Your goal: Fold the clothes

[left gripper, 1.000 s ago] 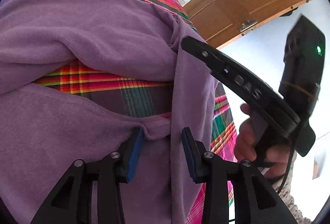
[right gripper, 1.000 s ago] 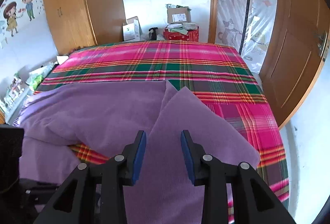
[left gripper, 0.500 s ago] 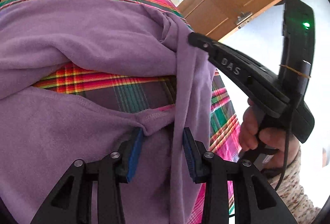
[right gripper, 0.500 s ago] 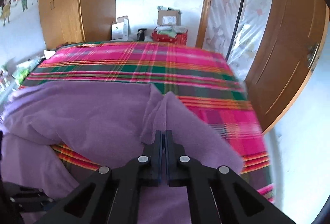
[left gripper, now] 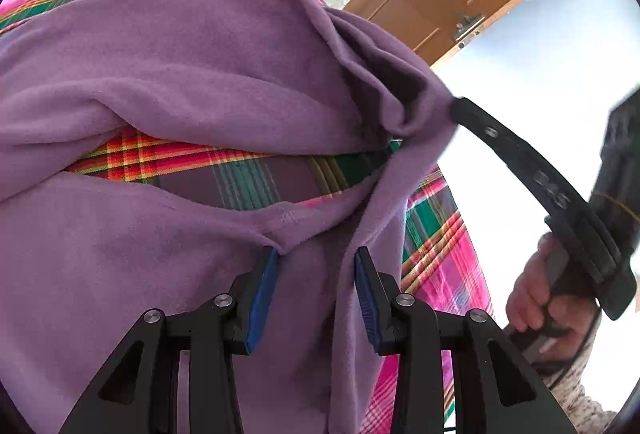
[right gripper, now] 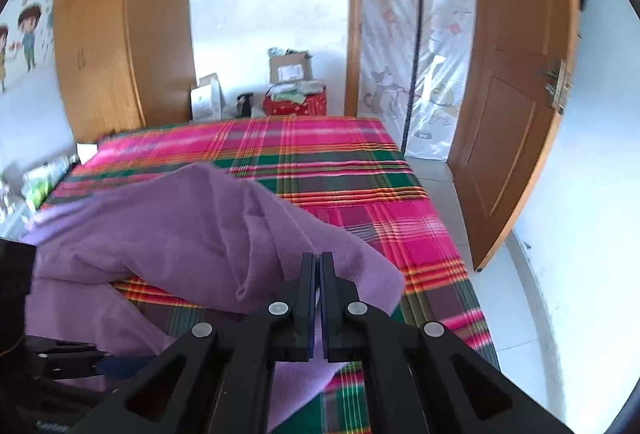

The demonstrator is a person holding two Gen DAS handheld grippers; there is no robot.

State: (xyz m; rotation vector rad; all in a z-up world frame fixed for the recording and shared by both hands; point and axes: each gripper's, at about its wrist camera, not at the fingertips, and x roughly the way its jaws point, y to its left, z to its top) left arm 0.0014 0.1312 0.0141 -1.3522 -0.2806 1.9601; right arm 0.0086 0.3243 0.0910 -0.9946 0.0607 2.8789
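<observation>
A purple fleece garment (left gripper: 180, 74) lies rumpled on a bed with a pink and green plaid sheet (right gripper: 340, 170). My right gripper (right gripper: 319, 262) is shut on a fold of the garment (right gripper: 180, 226) and holds that edge raised off the bed. In the left wrist view the right gripper (left gripper: 456, 106) pinches the bunched cloth at upper right, with a hand (left gripper: 536, 298) on its grip. My left gripper (left gripper: 316, 258) is open low over the near part of the garment. A hem fold touches its left pad (left gripper: 264, 290), and cloth lies between the jaws unpressed.
A wooden door (right gripper: 512, 114) stands open at the right of the bed, over a pale floor. A wooden wardrobe (right gripper: 104, 54) is at the back left. Cardboard boxes and a red box (right gripper: 294, 102) sit behind the bed's far edge.
My right gripper went from open to shut on the garment's fold, then lifted it up and away, baring more plaid sheet under it. The left gripper stayed in place, open.
</observation>
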